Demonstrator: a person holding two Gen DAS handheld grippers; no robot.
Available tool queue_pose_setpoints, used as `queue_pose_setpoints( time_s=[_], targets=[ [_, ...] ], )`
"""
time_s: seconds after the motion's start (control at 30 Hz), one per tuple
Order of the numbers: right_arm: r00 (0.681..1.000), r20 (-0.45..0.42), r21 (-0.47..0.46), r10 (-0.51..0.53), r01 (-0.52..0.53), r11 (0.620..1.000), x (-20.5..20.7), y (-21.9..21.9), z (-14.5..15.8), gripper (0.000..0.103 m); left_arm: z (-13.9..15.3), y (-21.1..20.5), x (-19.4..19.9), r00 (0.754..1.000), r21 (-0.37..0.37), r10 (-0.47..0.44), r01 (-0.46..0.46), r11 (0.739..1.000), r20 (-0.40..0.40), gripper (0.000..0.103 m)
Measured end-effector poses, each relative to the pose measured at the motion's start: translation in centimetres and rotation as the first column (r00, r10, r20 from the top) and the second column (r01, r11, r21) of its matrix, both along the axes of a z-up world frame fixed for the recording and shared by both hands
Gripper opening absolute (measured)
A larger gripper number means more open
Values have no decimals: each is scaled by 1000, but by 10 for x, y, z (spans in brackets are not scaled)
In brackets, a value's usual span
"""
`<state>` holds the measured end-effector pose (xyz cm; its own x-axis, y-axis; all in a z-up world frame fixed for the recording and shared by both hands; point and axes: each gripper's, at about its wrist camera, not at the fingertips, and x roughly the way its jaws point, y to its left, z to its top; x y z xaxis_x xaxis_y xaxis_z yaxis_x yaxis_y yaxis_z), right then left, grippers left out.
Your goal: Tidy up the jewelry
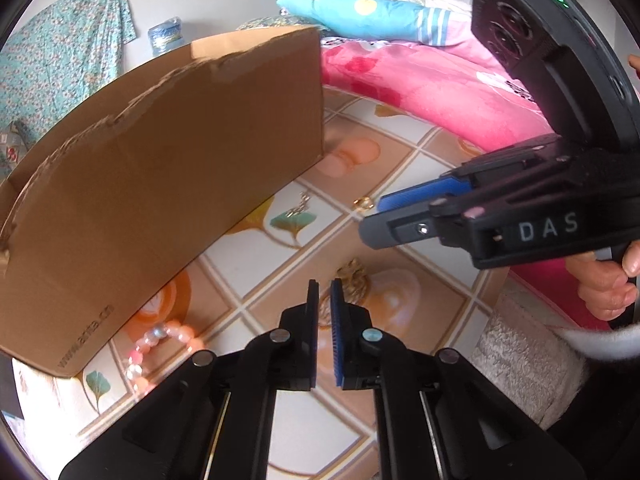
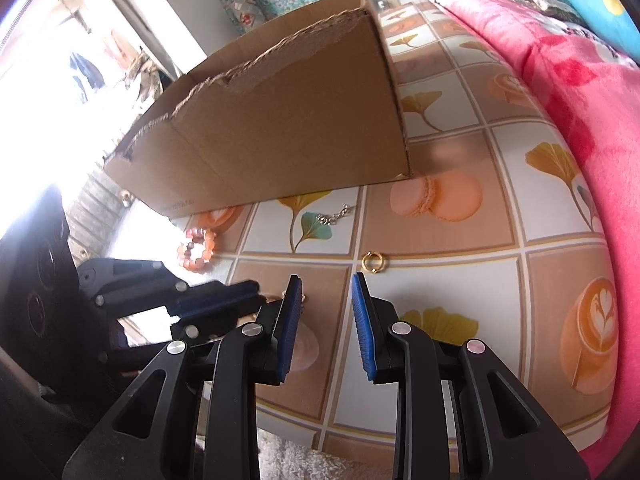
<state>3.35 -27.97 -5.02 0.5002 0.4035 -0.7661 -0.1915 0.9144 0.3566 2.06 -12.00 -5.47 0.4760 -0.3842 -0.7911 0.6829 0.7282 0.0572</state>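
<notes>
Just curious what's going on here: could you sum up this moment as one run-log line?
left gripper: shut, empty | right gripper: open, near gold ring | bead bracelet, chain: on mat beside cardboard box

One brown cardboard box (image 2: 280, 120) with a torn upper edge fills the upper middle of the right wrist view. Four pieces of jewelry lie below it: one pink-and-orange beaded bracelet (image 2: 197, 249) at centre left, one silver chain (image 2: 334, 214) in the middle, one small gold ring (image 2: 373, 262) just below, and one gold chain cluster (image 1: 354, 280) at lower centre of the left wrist view. Two black grippers with blue pads (image 2: 326, 312) (image 1: 325, 312) show.
</notes>
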Motion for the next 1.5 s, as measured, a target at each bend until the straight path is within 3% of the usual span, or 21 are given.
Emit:
queue_pose_setpoints(
  time_s=[0.23,0.53,0.7,0.9,1.5],
  targets=[
    [992,42,-144,121,-114,983,-5,34,-2,34,-3,21,-3,998,-8,60,-60,998,-23,6],
    [949,77,-333,305,-264,905,-4,59,-4,33,-1,30,-4,997,-22,69,-69,997,-17,6],
    [938,64,-341,341,-300,891,-1,60,-5,32,-1,32,-6,998,-34,67,-68,997,-15,6],
    [928,52,-356,369,-328,875,-1,62,-3,21,0,32,-7,998,-37,68,-68,997,-10,6],
    [941,58,-314,333,-299,901,-3,53,3,17,4,32,-7,997,-41,71,-71,997,6,6]
  ],
)
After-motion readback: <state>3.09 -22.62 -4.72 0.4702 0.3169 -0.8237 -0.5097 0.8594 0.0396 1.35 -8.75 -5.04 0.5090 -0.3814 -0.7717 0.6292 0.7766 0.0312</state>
